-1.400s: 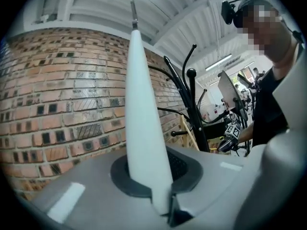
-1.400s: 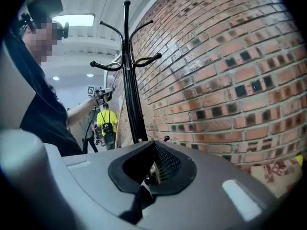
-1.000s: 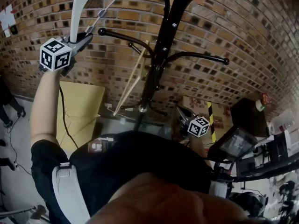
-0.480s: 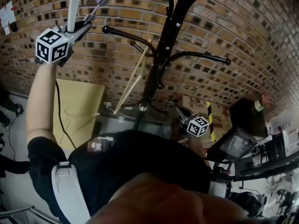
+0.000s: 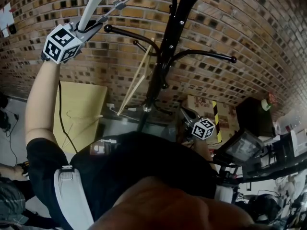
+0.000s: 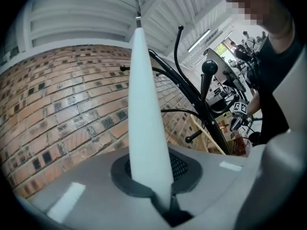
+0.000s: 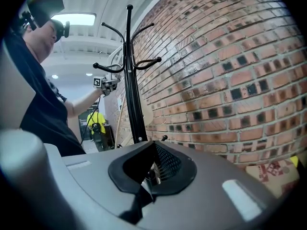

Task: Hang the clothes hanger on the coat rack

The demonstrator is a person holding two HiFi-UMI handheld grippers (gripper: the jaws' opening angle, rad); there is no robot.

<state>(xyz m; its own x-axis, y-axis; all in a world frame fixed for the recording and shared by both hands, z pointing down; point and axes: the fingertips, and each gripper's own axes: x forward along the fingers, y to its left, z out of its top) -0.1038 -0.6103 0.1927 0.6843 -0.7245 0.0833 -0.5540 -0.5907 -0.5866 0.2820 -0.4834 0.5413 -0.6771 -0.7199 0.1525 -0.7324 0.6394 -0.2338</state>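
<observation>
Jaws of your left gripper point(image 5: 97, 27) pinched the white hanger point(image 5: 91, 8) by one arm, high so its hook could reach the coat rack point(image 5: 168, 37) (right gripper point(image 5: 186, 114) closed, empty).

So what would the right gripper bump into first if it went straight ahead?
Probably the brick wall, just beside the coat rack. It might clip the rack's pole instead; depth is unclear.

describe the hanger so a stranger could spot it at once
Against the brick wall stands a black coat rack. Up at its left, the left gripper clamps the hanger. It is the only white, curved piece among the rack's thin black pegs.
</observation>
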